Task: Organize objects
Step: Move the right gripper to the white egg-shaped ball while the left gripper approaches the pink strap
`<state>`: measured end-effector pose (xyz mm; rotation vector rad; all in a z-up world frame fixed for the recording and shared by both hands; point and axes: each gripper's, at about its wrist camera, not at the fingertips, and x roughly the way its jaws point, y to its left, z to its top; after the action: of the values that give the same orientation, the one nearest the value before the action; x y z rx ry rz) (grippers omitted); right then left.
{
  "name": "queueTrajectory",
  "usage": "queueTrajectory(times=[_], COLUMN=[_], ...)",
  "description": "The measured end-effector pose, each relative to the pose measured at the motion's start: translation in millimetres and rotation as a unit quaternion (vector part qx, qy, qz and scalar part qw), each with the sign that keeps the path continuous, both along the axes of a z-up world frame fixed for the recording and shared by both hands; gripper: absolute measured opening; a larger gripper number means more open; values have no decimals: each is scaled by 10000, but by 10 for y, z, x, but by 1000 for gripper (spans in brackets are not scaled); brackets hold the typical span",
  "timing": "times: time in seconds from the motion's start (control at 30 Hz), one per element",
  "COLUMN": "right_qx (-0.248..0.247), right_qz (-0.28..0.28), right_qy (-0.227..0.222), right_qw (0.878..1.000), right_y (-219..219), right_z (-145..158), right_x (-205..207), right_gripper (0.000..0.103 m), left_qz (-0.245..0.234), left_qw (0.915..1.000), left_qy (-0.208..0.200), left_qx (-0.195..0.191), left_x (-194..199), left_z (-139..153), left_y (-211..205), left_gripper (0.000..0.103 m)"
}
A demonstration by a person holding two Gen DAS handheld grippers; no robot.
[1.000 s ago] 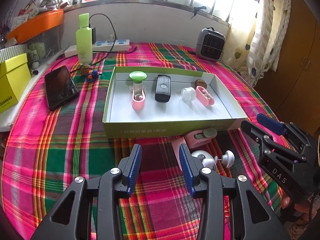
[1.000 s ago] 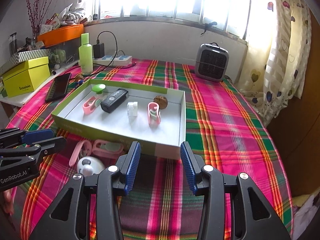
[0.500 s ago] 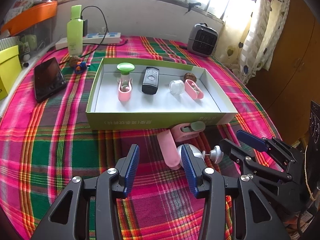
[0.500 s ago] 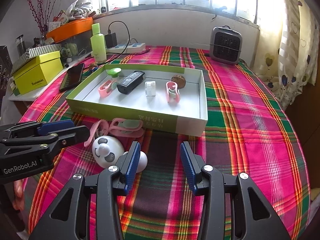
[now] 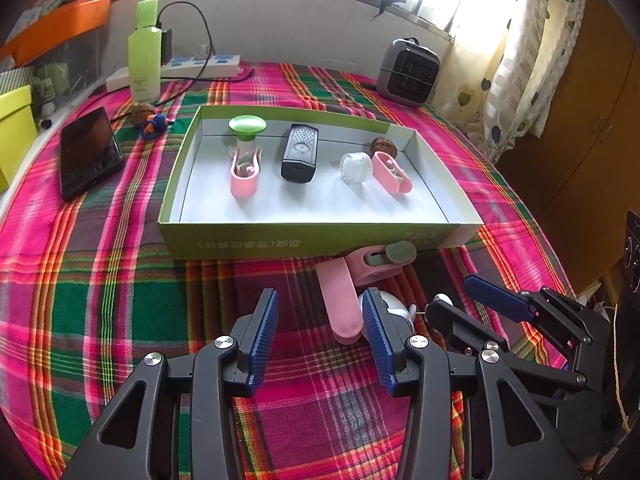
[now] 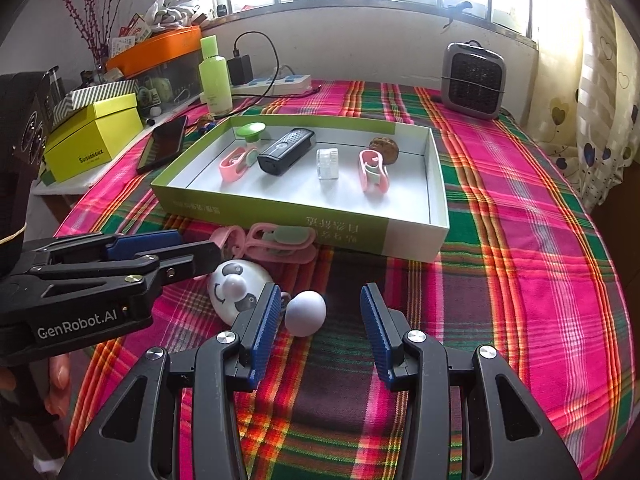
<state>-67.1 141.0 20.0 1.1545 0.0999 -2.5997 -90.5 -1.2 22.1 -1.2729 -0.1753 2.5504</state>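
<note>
A green-sided box tray (image 5: pixel 320 240) (image 6: pixel 280 212) holds a green-capped item, two pink clips, a black device (image 5: pixel 300 152), a clear jar and a walnut. In front of it on the plaid cloth lie a pink clip with a grey-green roller (image 5: pixel 372 268) (image 6: pixel 280 240), a pink strap (image 5: pixel 340 304) and a white panda-faced toy (image 6: pixel 236 288) with a white ball (image 6: pixel 306 312). My left gripper (image 5: pixel 320 320) (image 6: pixel 196 246) is open over the cloth, the strap just inside its right pad. My right gripper (image 6: pixel 320 312) (image 5: pixel 452 296) is open, with the ball between its pads near the left one.
A phone (image 5: pixel 90 152), a green bottle (image 5: pixel 144 64) and a power strip (image 5: pixel 200 68) stand at the back left, a small heater (image 5: pixel 408 72) at the back right. A yellow box (image 6: pixel 92 136) sits off the left edge. A person's fingers (image 6: pixel 56 376) hold the left gripper.
Both grippers have tipped downward and drawn back from the tray. The panda toy and its ball have come between the right gripper's fingers. The left jaws have widened a little.
</note>
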Motion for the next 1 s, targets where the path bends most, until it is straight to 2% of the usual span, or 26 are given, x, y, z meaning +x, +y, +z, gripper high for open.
queueTrajectory(times=[0.63,1.0], right_qx=[86,102], right_qz=[-10,23], right_qy=[-155,-165], right_qw=[9998,9998], right_y=[-11,-20], right_z=[-70,-80], right_x=[-41,-96], right_gripper=[43,43], left_qz=[54,50], left_qw=[10000,9996], left_qy=[-51,34], left_qx=[-61,-281], left_x=[-35,-43], left_z=[-30,-20], left_y=[9,35], left_gripper=[42,42])
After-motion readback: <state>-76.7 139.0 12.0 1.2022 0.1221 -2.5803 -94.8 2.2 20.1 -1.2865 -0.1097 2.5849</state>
